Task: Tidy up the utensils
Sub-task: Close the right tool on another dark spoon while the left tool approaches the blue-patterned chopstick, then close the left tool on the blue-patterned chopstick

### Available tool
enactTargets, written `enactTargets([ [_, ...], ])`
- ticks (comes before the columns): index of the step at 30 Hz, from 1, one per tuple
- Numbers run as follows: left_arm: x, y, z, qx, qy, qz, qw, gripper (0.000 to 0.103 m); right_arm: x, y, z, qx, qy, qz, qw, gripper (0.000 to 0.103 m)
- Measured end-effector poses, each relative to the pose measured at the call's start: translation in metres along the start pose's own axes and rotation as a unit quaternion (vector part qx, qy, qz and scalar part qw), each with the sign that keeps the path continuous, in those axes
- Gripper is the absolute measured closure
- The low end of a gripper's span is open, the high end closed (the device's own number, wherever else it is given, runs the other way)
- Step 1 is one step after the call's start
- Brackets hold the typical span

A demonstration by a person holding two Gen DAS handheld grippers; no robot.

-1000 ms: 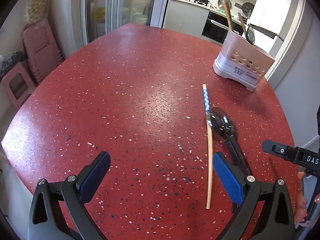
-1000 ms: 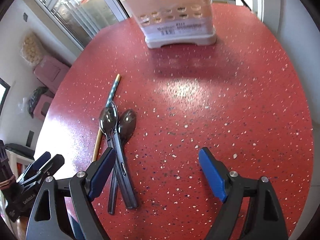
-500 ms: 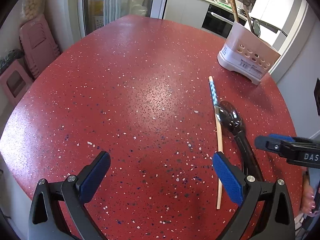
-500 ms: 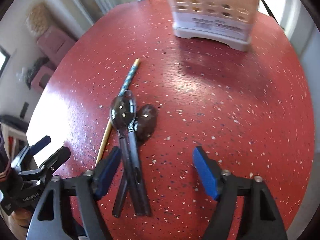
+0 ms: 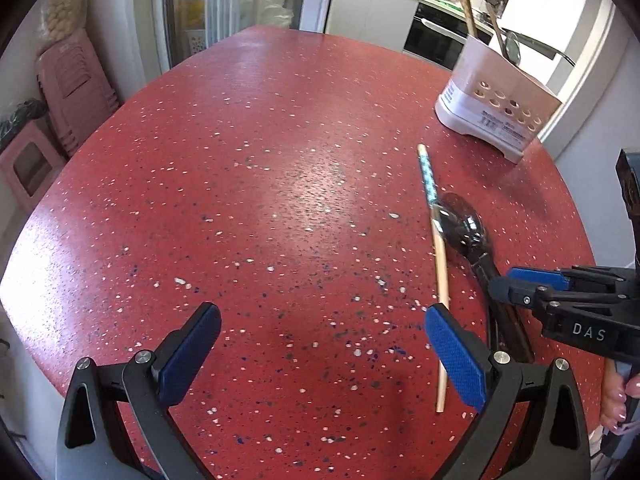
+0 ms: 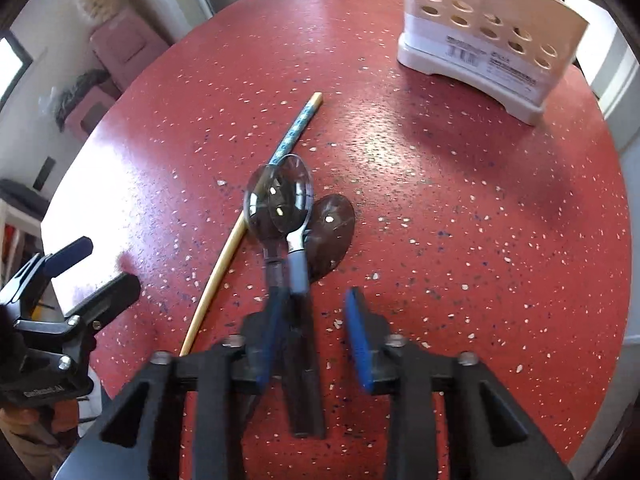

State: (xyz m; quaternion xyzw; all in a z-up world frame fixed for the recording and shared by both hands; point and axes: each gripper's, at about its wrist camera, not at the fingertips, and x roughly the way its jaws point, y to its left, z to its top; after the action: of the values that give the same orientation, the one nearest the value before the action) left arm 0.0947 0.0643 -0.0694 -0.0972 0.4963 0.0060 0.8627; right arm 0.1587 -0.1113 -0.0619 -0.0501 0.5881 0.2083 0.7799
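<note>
Right gripper (image 6: 314, 334) is closing over the dark handles of the 2 spoons, with the shiny black spoon (image 6: 280, 200) handle between the blue pads and a gap left on the right side, so I cannot yet call it a firm pinch. The second dark spoon (image 6: 332, 232) lies bowl down just beside the first, their handles crossing under my pads. To do this well I should settle on 1 handle only, squeeze near its middle so the bowl does not swing, and lift straight up before heading for the white perforated plastic utensil holder (image 6: 488, 36) at the far edge of the red speckled round surface (image 6: 460, 208). The long wooden chopstick with a blue patterned end (image 6: 248, 216) touches the spoon bowl, so a clean vertical lift should keep it from rolling.

Left gripper (image 5: 320, 356) hangs spread wide over bare surface, holding nothing.

Compared with 1 second ago, my right gripper was spread wide with the spoons at its left pad; now it has slid over them, rolled, and narrowed sharply. The left one looks unchanged
</note>
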Motion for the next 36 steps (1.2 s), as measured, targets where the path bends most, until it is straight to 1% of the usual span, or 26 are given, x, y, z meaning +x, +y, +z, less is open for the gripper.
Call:
enactTargets([
  [4, 0.006, -0.015, 0.003, 0.030, 0.009, -0.004, 0.9995, 0.000, -0.004, -0.003, -0.001, 0.014, -0.010, 0.011, 1.000, 0.092],
  [6, 0.012, -0.023, 0.004, 0.044, 0.018, -0.005, 0.9989, 0.000, -0.008, -0.011, -0.004, 0.034, -0.016, 0.019, 0.999, 0.098],
  [8, 0.020, -0.031, 0.007, 0.057, 0.028, -0.003, 0.9980, 0.000, -0.013, -0.026, -0.008, 0.052, -0.019, 0.021, 0.998, 0.098],
  [11, 0.031, -0.038, 0.013, 0.065, 0.038, 0.005, 0.9972, 0.000, -0.016, -0.042, -0.015, 0.087, -0.023, 0.030, 0.996, 0.098],
  [13, 0.036, -0.041, 0.021, 0.067, 0.041, 0.010, 0.9969, 0.000, -0.019, -0.054, -0.019, 0.103, -0.026, 0.027, 0.994, 0.098],
  [15, 0.041, -0.042, 0.029, 0.071, 0.042, 0.015, 0.9965, 0.000, -0.020, -0.060, -0.020, 0.108, -0.026, 0.026, 0.993, 0.098],
  [17, 0.048, -0.044, 0.038, 0.078, 0.046, 0.023, 0.9956, 0.000, -0.020, -0.057, -0.018, 0.108, -0.020, 0.032, 0.993, 0.098],
  [21, 0.057, -0.045, 0.052, 0.092, 0.056, 0.031, 0.9937, 0.000, -0.020, -0.059, -0.007, 0.091, -0.010, 0.029, 0.995, 0.095],
  [23, 0.060, -0.046, 0.057, 0.094, 0.062, 0.030, 0.9932, 0.000, -0.015, -0.052, -0.001, 0.079, -0.003, 0.027, 0.996, 0.088],
  [24, 0.060, -0.047, 0.059, 0.096, 0.064, 0.030, 0.9928, 0.000, -0.013, -0.051, 0.002, 0.076, 0.001, 0.027, 0.997, 0.082],
  [25, 0.062, -0.047, 0.061, 0.099, 0.067, 0.029, 0.9924, 0.000, -0.013, -0.049, 0.005, 0.073, 0.005, 0.024, 0.997, 0.081],
  [29, 0.067, -0.052, 0.068, 0.102, 0.076, 0.028, 0.9914, 0.000, -0.014, -0.039, 0.009, 0.058, 0.005, 0.024, 0.998, 0.081],
  [32, 0.068, -0.053, 0.071, 0.102, 0.078, 0.029, 0.9913, 0.000, -0.015, -0.030, 0.015, 0.035, 0.006, 0.020, 0.999, 0.081],
  [36, 0.069, -0.053, 0.072, 0.100, 0.080, 0.030, 0.9913, 0.000, 0.001, -0.008, 0.024, -0.012, 0.030, -0.006, 0.999, 0.081],
])
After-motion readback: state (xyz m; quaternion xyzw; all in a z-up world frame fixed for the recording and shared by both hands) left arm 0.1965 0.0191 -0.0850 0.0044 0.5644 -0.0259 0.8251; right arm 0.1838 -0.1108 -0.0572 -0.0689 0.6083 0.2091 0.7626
